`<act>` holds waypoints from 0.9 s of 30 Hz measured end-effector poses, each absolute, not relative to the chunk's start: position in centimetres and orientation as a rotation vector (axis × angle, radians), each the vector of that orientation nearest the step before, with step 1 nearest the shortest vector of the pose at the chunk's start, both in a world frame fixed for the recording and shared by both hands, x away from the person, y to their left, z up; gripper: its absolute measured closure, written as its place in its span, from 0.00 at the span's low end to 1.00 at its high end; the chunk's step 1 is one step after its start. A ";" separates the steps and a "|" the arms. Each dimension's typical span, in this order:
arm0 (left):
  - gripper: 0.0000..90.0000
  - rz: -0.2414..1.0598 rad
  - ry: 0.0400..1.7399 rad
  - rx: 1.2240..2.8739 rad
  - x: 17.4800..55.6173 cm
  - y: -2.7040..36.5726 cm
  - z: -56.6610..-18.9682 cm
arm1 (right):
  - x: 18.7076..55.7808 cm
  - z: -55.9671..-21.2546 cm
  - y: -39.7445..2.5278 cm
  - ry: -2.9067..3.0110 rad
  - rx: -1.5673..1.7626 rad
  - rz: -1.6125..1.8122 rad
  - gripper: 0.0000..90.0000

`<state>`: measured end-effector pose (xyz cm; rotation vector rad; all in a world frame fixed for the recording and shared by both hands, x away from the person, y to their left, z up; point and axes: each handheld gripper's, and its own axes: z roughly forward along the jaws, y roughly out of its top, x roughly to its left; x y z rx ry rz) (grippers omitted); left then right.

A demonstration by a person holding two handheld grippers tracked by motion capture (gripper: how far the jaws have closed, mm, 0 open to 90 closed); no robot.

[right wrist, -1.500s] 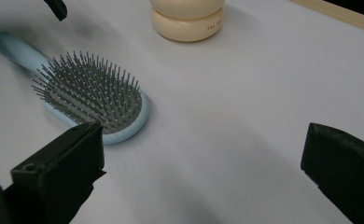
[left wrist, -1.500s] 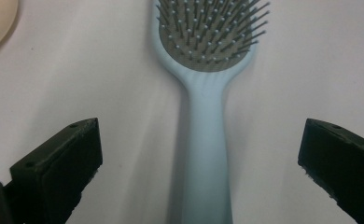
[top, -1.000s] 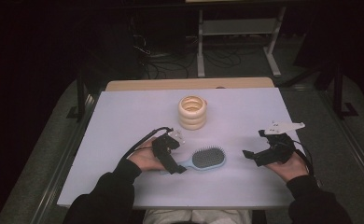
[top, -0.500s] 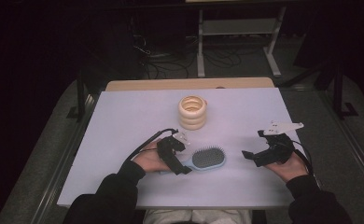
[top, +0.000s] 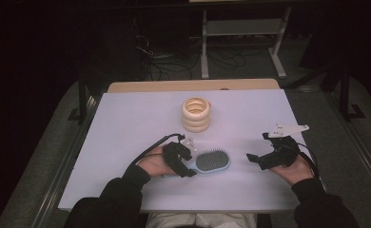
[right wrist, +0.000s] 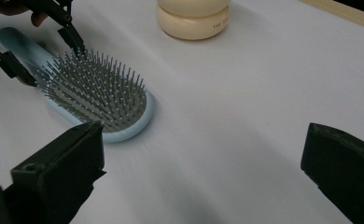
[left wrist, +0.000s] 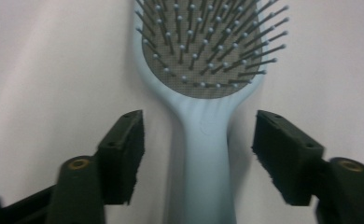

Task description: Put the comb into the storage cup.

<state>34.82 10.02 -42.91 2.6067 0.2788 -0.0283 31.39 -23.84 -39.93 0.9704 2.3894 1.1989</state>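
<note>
Left gripper (left wrist: 199, 154) spread wide, straddling the light-blue hairbrush (left wrist: 203, 88) handle, pads not touching. Right gripper (right wrist: 203, 177) open, well apart.

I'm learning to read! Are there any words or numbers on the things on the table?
Stack of cream rings: a tiny dark print on the bottom ring, too small and blurred to read.
Blue hairbrush: a faint raised mark on the handle, not readable.
Nothing else carries writing.
</note>
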 end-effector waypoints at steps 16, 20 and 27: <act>0.78 0.042 0.231 2.648 34.6 9.6 -42.6 | 31.5 -40.0 -23.8 2.395 0.966 1.193 0.00; 0.78 0.024 0.235 2.645 34.8 9.8 -42.6 | 31.5 -40.0 -23.8 2.393 0.968 1.196 0.00; 0.78 0.052 0.224 2.656 34.8 10.1 -42.4 | 31.5 -40.0 -23.9 2.393 0.970 1.199 0.00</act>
